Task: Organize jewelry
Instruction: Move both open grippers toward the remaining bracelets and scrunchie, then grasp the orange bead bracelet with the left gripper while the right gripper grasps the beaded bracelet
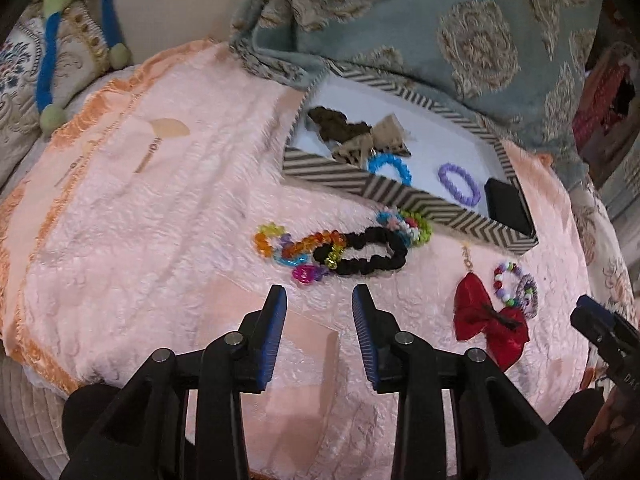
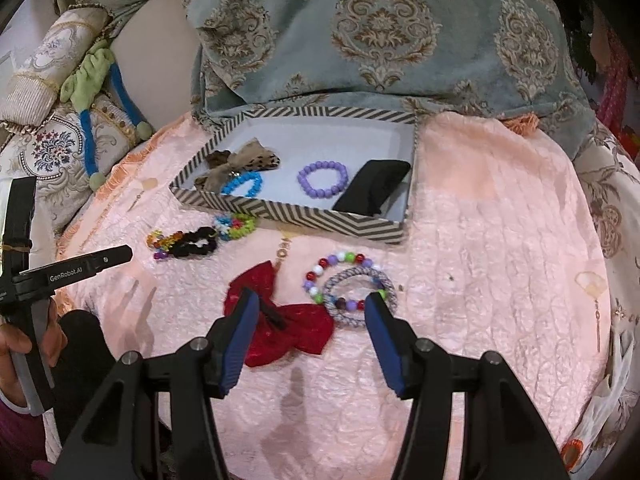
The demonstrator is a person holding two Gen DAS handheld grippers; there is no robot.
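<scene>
A chevron-striped box [image 2: 304,220] [image 1: 400,194] on the pink cloth holds a blue bracelet [image 2: 242,185], a purple bracelet [image 2: 323,179], a leopard bow [image 2: 240,164] and a black case [image 2: 374,192]. In front of it lie a black scrunchie [image 1: 362,256], colourful bead bracelets [image 1: 296,246] and a green-white bracelet [image 1: 408,226]. My left gripper [image 1: 320,300] is open and empty just short of the scrunchie. My right gripper [image 2: 312,304] is open and empty over a red bow [image 2: 292,328], a multicolour bead bracelet [image 2: 340,260] and a grey-purple hair tie [image 2: 360,296].
A teal patterned cushion [image 2: 380,32] lies behind the box. Patterned pillows [image 2: 48,140] and a blue-green cord [image 2: 90,148] lie at the left. The pink cloth [image 2: 500,260] stretches to the right of the box.
</scene>
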